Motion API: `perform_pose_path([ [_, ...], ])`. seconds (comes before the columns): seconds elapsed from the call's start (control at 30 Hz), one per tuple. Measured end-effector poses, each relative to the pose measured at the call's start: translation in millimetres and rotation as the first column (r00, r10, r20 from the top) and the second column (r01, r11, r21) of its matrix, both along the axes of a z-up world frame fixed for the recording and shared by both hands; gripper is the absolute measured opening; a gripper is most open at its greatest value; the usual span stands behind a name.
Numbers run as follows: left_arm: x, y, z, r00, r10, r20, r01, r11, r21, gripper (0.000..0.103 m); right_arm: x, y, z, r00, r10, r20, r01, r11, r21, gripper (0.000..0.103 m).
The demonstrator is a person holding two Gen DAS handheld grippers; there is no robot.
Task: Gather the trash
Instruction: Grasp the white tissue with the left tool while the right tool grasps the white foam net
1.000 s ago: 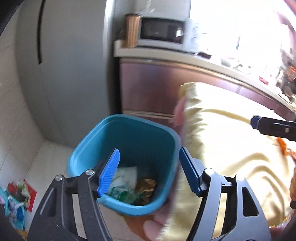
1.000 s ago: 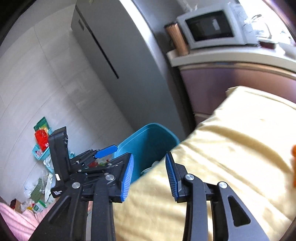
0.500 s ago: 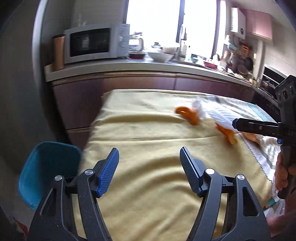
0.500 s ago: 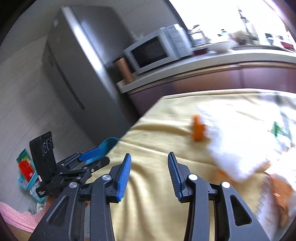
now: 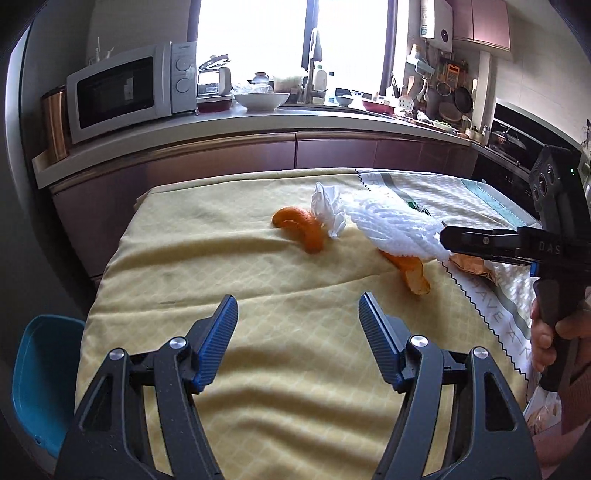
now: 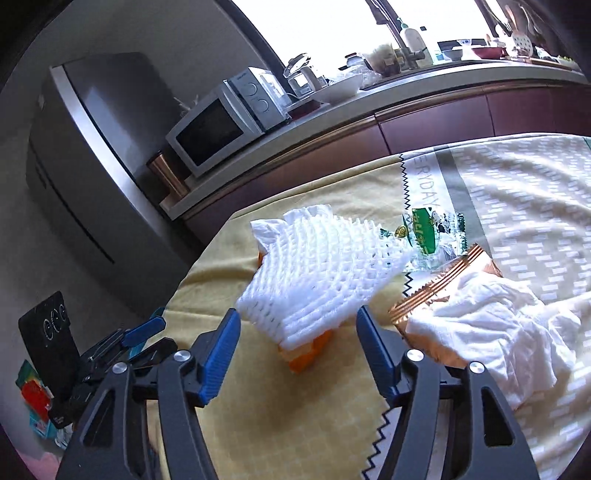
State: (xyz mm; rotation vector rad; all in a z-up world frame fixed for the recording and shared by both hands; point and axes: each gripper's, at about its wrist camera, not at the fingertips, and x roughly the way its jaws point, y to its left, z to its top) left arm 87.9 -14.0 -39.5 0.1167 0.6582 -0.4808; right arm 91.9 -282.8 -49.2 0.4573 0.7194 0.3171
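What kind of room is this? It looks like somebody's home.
Most likely a home kitchen. A microwave sits on a long counter beside a sink tap under a bright window, and pans and utensils hang on the far wall. A tall grey fridge stands at the counter's end.

A long pale kitchen worktop (image 5: 229,123) ran along plum-brown cabinet fronts (image 5: 332,151); a white microwave oven (image 5: 133,92) stood on it beside a copper-coloured canister (image 5: 55,122); bright daylight flooded through the window (image 5: 255,33) behind; a tall grey refrigerator (image 6: 88,162) stood against the pale wall (image 6: 147,40).
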Motion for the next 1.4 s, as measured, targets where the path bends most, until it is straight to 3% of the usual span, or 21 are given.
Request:
perform_pose_path([
  [0.1, 7.7, -7.4, 2.8, 1.0, -0.004, 0.008, 0.004, 1.0, 0.012, 0.067, 8.3, -0.9, -3.4, 1.0, -0.007, -0.013, 0.007, 1.0, 0.012, 0.07],
  [0.23, 20.6, -16.0, 6.5, 1.0, -0.015, 0.006, 0.015, 1.0, 0.017, 0.067, 14.6, -2.0, -5.6, 1.0, -0.006, -0.016, 0.006, 0.999, 0.034, 0.067],
  [0.27, 24.3, -19.0, 7.3, 1.0, -0.019, 0.006, 0.019, 1.0, 0.021, 0.067, 15.2, -2.0, -5.7, 1.0, -0.005, -0.016, 0.006, 0.999, 0.04, 0.064],
  [0.33, 32.3, -24.8, 8.0, 1.0, -0.025, 0.004, 0.025, 0.999, 0.024, 0.067, 16.3, -2.8, -6.6, 1.0, 0.002, -0.02, -0.001, 0.998, 0.056, 0.043],
  [0.53, 55.6, -45.4, 10.8, 0.999, -0.039, 0.005, 0.039, 0.998, 0.053, 0.067, 12.8, -7.7, -2.8, 1.0, 0.013, 0.0, -0.013, 0.998, 0.065, 0.01],
  [0.57, 59.5, -47.9, 12.0, 0.999, -0.044, 0.005, 0.044, 0.997, 0.057, 0.067, 11.3, -9.3, -1.3, 1.0, 0.011, 0.006, -0.012, 0.998, 0.066, 0.009],
  [0.7, 79.5, -62.2, 14.1, 0.999, -0.053, 0.0, 0.053, 0.996, 0.076, 0.067, 7.3, -15.2, 5.2, 1.0, 0.007, 0.019, -0.008, 0.998, 0.069, 0.009],
  [0.77, 90.7, -69.6, 12.9, 0.998, -0.053, -0.015, 0.054, 0.995, 0.078, 0.066, 6.4, -16.3, 8.5, 1.0, 0.003, 0.025, -0.004, 0.998, 0.063, 0.017],
  [0.83, 102.8, -75.6, 11.1, 0.998, -0.053, -0.03, 0.055, 0.995, 0.079, 0.064, 6.6, -14.2, 11.3, 0.999, -0.006, 0.035, 0.004, 0.999, 0.039, 0.054],
  [0.97, 124.2, -87.3, 4.0, 0.995, -0.063, -0.078, 0.069, 0.995, 0.075, 0.055, 18.1, -9.0, 10.3, 1.0, -0.017, 0.025, 0.017, 1.0, 0.003, 0.056],
  [1.1, 137.0, -96.0, -7.4, 0.989, -0.07, -0.131, 0.079, 0.994, 0.07, 0.037, 31.0, 1.9, 8.2, 1.0, -0.005, 0.01, 0.005, 0.998, -0.056, 0.064],
  [1.27, 139.9, -95.3, -10.6, 0.986, -0.08, -0.145, 0.088, 0.995, 0.049, 0.01, 38.8, 13.1, 3.7, 1.0, 0.009, -0.008, -0.01, 0.994, -0.105, 0.064],
  [1.33, 139.8, -94.0, -9.5, 0.986, -0.079, -0.144, 0.086, 0.995, 0.044, 0.006, 40.0, 13.6, 2.3, 1.0, 0.008, -0.01, -0.009, 0.994, -0.109, 0.045],
  [1.4, 138.6, -92.4, -8.4, 0.988, -0.074, -0.137, 0.08, 0.996, 0.042, 0.004, 40.5, 12.0, 1.4, 1.0, 0.013, -0.014, -0.015, 0.994, -0.105, 0.034],
])
